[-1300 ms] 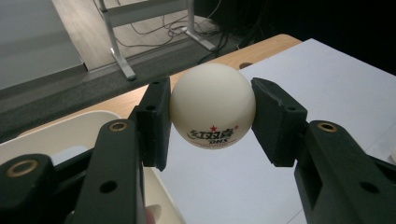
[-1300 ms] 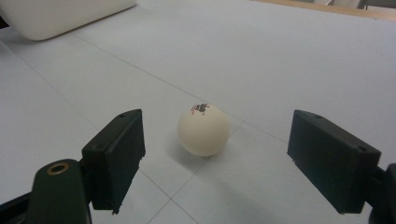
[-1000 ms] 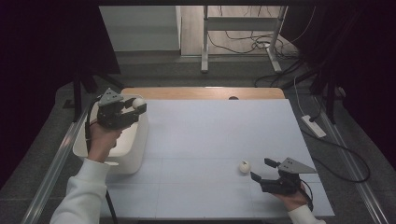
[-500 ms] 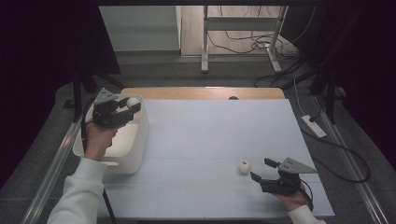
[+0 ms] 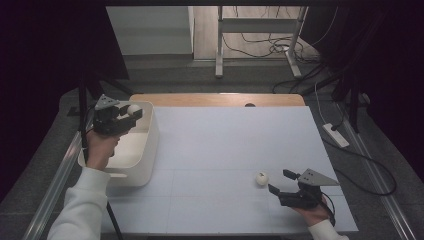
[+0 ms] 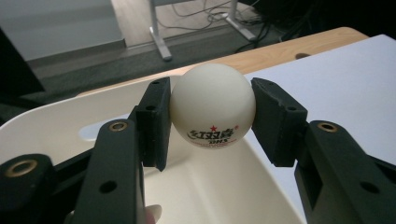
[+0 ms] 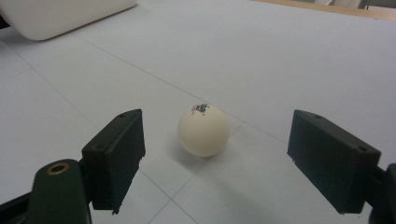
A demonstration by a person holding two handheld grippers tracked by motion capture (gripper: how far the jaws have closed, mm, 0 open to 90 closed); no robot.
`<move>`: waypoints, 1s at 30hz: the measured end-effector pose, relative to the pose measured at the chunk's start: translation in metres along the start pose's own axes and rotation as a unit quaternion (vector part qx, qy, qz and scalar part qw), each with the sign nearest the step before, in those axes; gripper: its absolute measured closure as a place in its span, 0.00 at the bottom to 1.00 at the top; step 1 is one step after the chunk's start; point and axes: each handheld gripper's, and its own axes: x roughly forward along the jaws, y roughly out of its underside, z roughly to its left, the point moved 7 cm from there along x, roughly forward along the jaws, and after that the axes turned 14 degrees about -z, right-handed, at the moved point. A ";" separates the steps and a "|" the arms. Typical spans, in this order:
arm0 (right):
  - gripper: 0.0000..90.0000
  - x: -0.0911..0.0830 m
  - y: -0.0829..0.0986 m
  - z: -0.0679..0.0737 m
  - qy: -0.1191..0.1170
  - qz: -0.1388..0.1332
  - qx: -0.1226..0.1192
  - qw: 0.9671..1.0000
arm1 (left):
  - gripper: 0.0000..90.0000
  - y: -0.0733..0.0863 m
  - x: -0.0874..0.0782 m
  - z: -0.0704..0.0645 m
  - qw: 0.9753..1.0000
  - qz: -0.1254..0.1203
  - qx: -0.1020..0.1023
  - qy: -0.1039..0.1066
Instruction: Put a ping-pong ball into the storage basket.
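Note:
My left gripper [image 5: 131, 112] [image 6: 212, 112] is shut on a white ping-pong ball [image 5: 133, 109] [image 6: 213, 106] with a red star print, held above the white bin [image 5: 145, 145] [image 6: 56, 126] at the table's left. A second white ping-pong ball [image 5: 261, 177] [image 7: 203, 129] rests on the white table sheet near the front right. My right gripper [image 5: 279, 184] [image 7: 219, 163] is open, its jaws wide apart just behind that ball, not touching it.
The white sheet [image 5: 225, 145] covers most of the wooden table [image 5: 215, 99]. A white power strip [image 5: 336, 135] and cables lie on the floor to the right. A metal stand [image 5: 220, 45] stands beyond the table.
My left gripper has carried its ball to the left and back, farther over the bin. The right gripper and the ball on the table have stayed put.

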 end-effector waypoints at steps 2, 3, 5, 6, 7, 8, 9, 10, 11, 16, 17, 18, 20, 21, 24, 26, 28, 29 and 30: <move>0.21 0.000 0.000 0.000 0.000 0.000 0.000 1.000 | 0.57 0.002 0.001 0.005 1.000 0.006 -0.004 -0.006; 0.21 0.000 0.000 0.000 0.000 0.001 0.000 1.000 | 0.57 0.002 0.001 0.005 1.000 0.006 -0.004 -0.006; 0.21 0.000 0.000 0.000 0.000 0.001 0.000 1.000 | 0.57 0.003 0.000 0.006 1.000 0.005 -0.008 -0.005; 0.21 0.000 0.000 0.000 0.000 0.001 -0.001 1.000 | 0.57 0.003 0.000 0.006 1.000 0.006 -0.006 -0.005; 0.21 0.000 0.000 0.000 0.000 0.001 -0.001 1.000 | 0.57 0.003 0.000 0.006 1.000 0.007 -0.006 -0.005; 0.21 0.000 0.000 0.000 0.000 0.001 0.000 1.000 | 0.56 0.003 0.000 0.006 1.000 0.007 -0.006 -0.005; 0.21 0.000 0.000 0.000 0.000 0.000 0.000 1.000 | 0.57 0.003 0.000 0.006 1.000 0.008 -0.005 -0.005; 0.21 0.000 0.000 0.000 0.000 0.000 0.000 1.000 | 0.56 0.003 0.001 0.006 1.000 0.008 -0.004 -0.005; 0.21 0.000 0.000 0.000 0.000 0.000 0.000 1.000 | 0.57 0.004 0.001 0.006 1.000 0.009 -0.004 -0.005; 0.21 0.001 0.000 0.000 0.000 0.001 -0.001 1.000 | 0.56 0.006 0.007 0.008 1.000 0.022 -0.010 -0.004; 0.21 0.000 0.000 0.000 0.000 0.001 -0.001 1.000 | 0.56 0.007 0.008 0.008 1.000 0.027 -0.010 -0.005; 0.21 0.000 0.000 0.000 0.000 0.001 -0.001 1.000 | 0.56 0.007 0.008 0.008 1.000 0.027 -0.010 -0.005; 0.21 0.000 0.000 0.000 0.000 0.001 -0.001 1.000 | 0.56 0.010 0.011 0.011 0.999 0.038 -0.010 -0.007; 0.21 0.000 0.000 0.000 0.000 0.001 -0.001 1.000 | 0.56 0.011 0.013 0.011 0.999 0.043 -0.011 -0.007; 0.21 0.000 0.000 0.000 0.000 0.001 -0.001 1.000 | 0.56 0.014 0.016 0.013 0.998 0.058 -0.010 -0.008; 0.21 0.000 0.000 0.000 0.000 0.001 -0.002 1.000 | 0.56 0.017 0.018 0.014 0.998 0.067 -0.008 -0.008; 0.21 0.000 0.000 0.000 0.000 0.001 -0.002 1.000 | 0.56 0.019 0.020 0.014 0.997 0.075 -0.005 -0.010; 0.21 0.000 0.000 0.000 0.000 0.000 -0.001 1.000 | 0.56 0.019 0.021 0.015 0.997 0.077 -0.004 -0.009; 0.21 0.000 0.000 0.000 0.000 0.000 -0.001 1.000 | 0.56 0.020 0.022 0.015 0.997 0.079 -0.005 -0.009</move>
